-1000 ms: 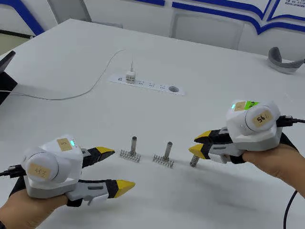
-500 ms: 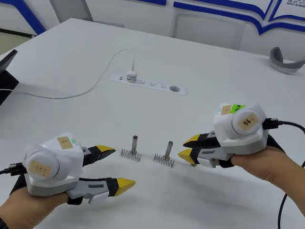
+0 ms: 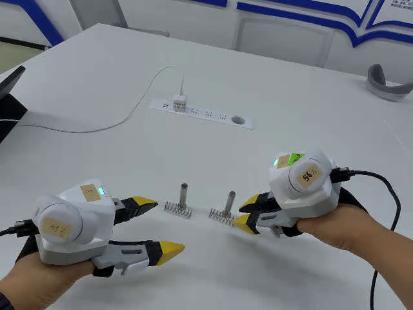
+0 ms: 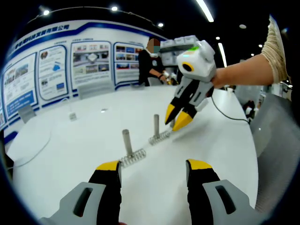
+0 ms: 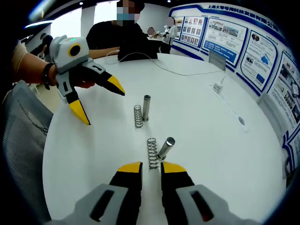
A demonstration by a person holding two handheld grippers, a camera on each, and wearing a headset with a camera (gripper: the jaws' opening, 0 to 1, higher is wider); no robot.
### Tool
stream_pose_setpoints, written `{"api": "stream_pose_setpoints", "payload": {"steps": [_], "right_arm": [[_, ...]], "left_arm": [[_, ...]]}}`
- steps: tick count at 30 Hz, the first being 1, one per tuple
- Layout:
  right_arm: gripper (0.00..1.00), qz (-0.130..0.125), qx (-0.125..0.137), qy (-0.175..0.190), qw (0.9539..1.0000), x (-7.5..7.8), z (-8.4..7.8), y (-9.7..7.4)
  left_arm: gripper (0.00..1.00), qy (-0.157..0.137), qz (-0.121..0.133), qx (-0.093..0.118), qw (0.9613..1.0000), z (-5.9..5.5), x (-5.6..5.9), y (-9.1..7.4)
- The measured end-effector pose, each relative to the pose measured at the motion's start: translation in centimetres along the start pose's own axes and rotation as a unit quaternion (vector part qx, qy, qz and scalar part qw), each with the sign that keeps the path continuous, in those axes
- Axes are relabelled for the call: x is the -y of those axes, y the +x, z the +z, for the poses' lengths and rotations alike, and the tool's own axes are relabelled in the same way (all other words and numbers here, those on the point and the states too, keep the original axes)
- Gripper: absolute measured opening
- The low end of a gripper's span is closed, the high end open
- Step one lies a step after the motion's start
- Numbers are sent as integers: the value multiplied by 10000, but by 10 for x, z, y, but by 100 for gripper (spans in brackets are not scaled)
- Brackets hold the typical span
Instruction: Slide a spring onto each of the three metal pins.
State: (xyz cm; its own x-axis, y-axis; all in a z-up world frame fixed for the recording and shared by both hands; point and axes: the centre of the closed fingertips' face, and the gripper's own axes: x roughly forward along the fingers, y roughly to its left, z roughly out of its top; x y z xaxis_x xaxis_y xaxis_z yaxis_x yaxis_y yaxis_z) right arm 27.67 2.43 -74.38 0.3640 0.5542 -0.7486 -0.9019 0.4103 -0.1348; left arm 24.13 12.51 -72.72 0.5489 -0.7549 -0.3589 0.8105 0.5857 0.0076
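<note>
Two upright metal pins (image 3: 183, 192) (image 3: 230, 200) stand on the white table, each with a spring (image 3: 175, 208) (image 3: 221, 217) lying flat at its base. My right gripper (image 3: 245, 215) hovers just right of the right-hand pin, open by a narrow gap with nothing in it. In the right gripper view its fingertips (image 5: 130, 168) sit right behind that spring (image 5: 152, 152) and pin (image 5: 166, 147). My left gripper (image 3: 158, 227) rests wide open and empty, left of and nearer than the pins. In the left gripper view both pins (image 4: 126, 140) (image 4: 156, 125) stand ahead of it.
A white power strip (image 3: 200, 114) with a plug (image 3: 179, 102) and a thin cable (image 3: 129, 110) lies further back on the table. A grey curved object (image 3: 390, 84) sits at the back right. A dark object (image 3: 6, 103) pokes in at the left edge. People stand in the background.
My right gripper has moved left and nearer, up to the right-hand pin, and now covers a third pin with a spring on it. The left gripper has stayed put.
</note>
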Motion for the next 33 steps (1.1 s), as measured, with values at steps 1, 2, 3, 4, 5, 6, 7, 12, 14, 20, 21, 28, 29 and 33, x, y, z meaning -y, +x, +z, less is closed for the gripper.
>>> {"api": "stream_pose_setpoints", "payload": {"steps": [1, 2, 3, 4, 5, 6, 7, 12, 14, 20, 21, 28, 29, 33], "right_arm": [[17, 6, -34, -8, 10000, 0, -1, 1], [17, 14, -45, -25, 10000, 0, -1, 2], [16, 26, -71, -41, 10000, 0, -1, 4], [16, 29, -89, -56, 9999, 0, -1, 5], [16, 19, -105, -73, 9999, 1, -1, 5], [16, 30, -120, -73, 9999, 1, 0, 7], [16, 48, -126, -57, 9999, 1, 0, 8], [16, 95, -214, -44, 9997, 0, -3, 13], [16, 105, -232, -25, 9997, 0, -4, 14], [15, 144, -297, 8, 9995, 1, -6, 18], [15, 149, -309, 22, 9994, 1, -6, 18], [14, 221, -414, 73, 9989, -1, -10, 23], [14, 229, -438, 74, 9987, -1, -10, 23], [13, 256, -469, 132, 9985, -2, -12, 24]], "left_arm": [[56, 0, -2, -4, 10000, 0, 0, 0], [56, 2, -2, -7, 10000, 0, 0, 0], [56, 2, -2, -7, 10000, 0, 0, 0], [56, 1, -2, -7, 10000, -1, 0, 0], [56, 1, -3, -6, 10000, -1, 0, 0], [56, 3, -3, -5, 10000, 0, 0, 0], [56, 6, -1, -8, 10000, -1, 0, 0], [56, -2, 18, -3, 10000, 0, -1, -1], [56, -7, 26, -10, 10000, -1, -2, -1], [56, -13, 15, -35, 10000, -4, -2, -1], [56, -16, 9, -41, 10000, -5, -2, -1], [56, -17, -22, -27, 10000, -4, -1, 2], [56, -20, -30, -23, 10000, -3, -1, 2], [56, -24, -39, -25, 10000, -4, 0, 2]]}}
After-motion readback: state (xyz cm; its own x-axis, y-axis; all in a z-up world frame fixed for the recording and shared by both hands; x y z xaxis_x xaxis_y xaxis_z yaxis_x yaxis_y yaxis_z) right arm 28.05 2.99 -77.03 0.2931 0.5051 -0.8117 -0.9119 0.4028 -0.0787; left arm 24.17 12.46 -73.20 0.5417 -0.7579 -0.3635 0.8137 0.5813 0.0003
